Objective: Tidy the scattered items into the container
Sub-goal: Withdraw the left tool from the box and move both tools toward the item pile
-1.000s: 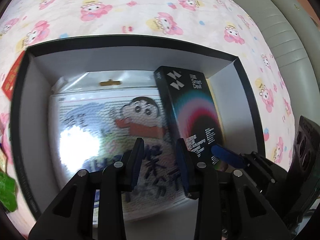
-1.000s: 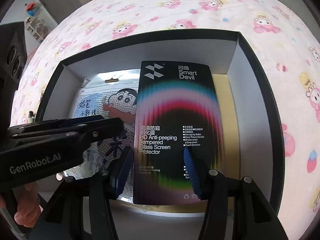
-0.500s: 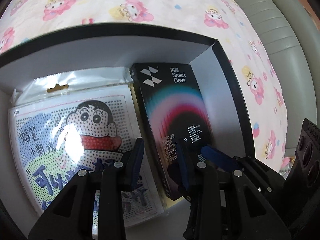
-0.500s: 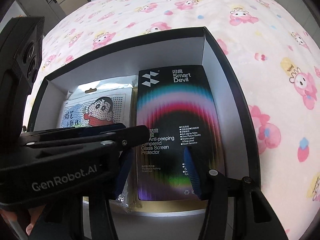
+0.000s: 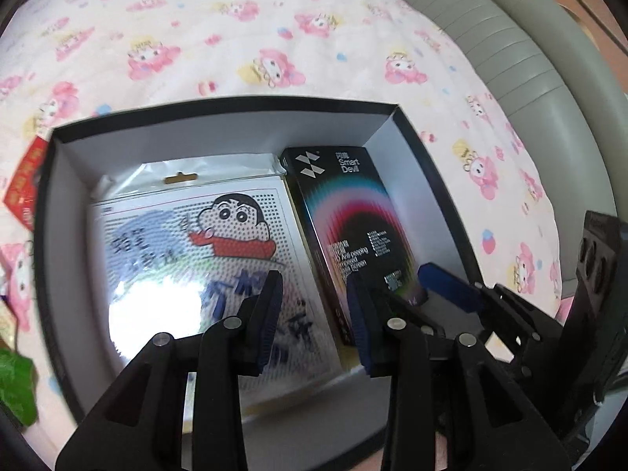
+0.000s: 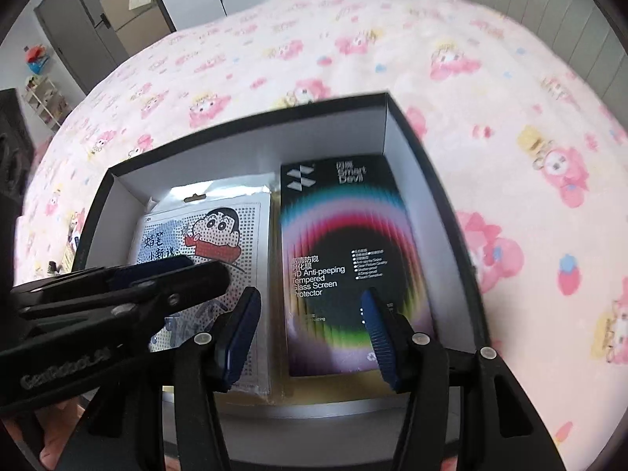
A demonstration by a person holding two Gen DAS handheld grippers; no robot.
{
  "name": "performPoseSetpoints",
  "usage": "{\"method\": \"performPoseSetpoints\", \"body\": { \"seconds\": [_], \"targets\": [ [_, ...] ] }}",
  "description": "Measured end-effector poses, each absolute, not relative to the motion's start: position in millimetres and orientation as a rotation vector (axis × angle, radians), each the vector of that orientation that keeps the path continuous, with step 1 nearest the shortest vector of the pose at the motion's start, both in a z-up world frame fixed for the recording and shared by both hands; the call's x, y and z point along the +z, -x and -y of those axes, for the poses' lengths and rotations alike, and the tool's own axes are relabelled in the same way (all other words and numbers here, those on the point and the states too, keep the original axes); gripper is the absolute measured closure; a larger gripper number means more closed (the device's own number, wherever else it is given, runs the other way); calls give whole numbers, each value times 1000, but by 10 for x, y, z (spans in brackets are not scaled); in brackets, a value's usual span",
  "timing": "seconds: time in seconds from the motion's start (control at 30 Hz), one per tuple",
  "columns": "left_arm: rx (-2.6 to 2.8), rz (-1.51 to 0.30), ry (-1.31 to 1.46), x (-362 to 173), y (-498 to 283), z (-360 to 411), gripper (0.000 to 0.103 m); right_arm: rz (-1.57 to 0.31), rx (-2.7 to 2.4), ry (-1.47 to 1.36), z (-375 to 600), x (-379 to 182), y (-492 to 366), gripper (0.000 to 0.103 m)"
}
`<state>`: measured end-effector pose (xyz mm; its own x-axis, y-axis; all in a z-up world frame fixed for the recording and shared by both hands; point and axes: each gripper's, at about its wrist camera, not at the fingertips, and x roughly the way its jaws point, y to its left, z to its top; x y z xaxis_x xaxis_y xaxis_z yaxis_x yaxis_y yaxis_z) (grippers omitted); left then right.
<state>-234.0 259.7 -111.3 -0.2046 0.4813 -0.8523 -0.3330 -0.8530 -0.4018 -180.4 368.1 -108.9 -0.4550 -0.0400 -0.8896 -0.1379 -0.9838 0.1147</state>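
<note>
A black box with white inner walls lies on the bed. Inside it a cartoon bead-art pack lies flat on the left. A black Smart Devil screen protector box lies flat on the right. My left gripper is open and empty above the box's near edge. My right gripper is open and empty above the near end of the screen protector box. Each gripper shows in the other's view, the left one and the right one.
The box sits on a pink cartoon-print bedsheet. A red packet and a green item lie on the sheet left of the box. A grey padded headboard runs along the right. A doorway and shelves stand beyond the bed.
Both grippers have pulled back and up from the box, so more of the bed shows. The screen protector box and the bead-art pack stay flat inside.
</note>
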Motion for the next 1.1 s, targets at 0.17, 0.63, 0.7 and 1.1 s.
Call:
{"method": "performPoseSetpoints", "body": {
  "seconds": [0.17,0.63,0.7,1.1],
  "targets": [
    [2139,152,1492,-899,2151,-2382,68,-232,2659,1530,-3581,-921,1650,53],
    [2340,170,1336,-212,1474,-1529,68,-147,2815,1351,-2705,-315,1098,53],
    [2362,178,1320,-134,1384,-1403,68,-132,2838,1327,-2577,-231,1019,53],
    [2471,209,1225,263,911,-709,66,-33,3008,1258,-1924,123,720,52]
  ]
}}
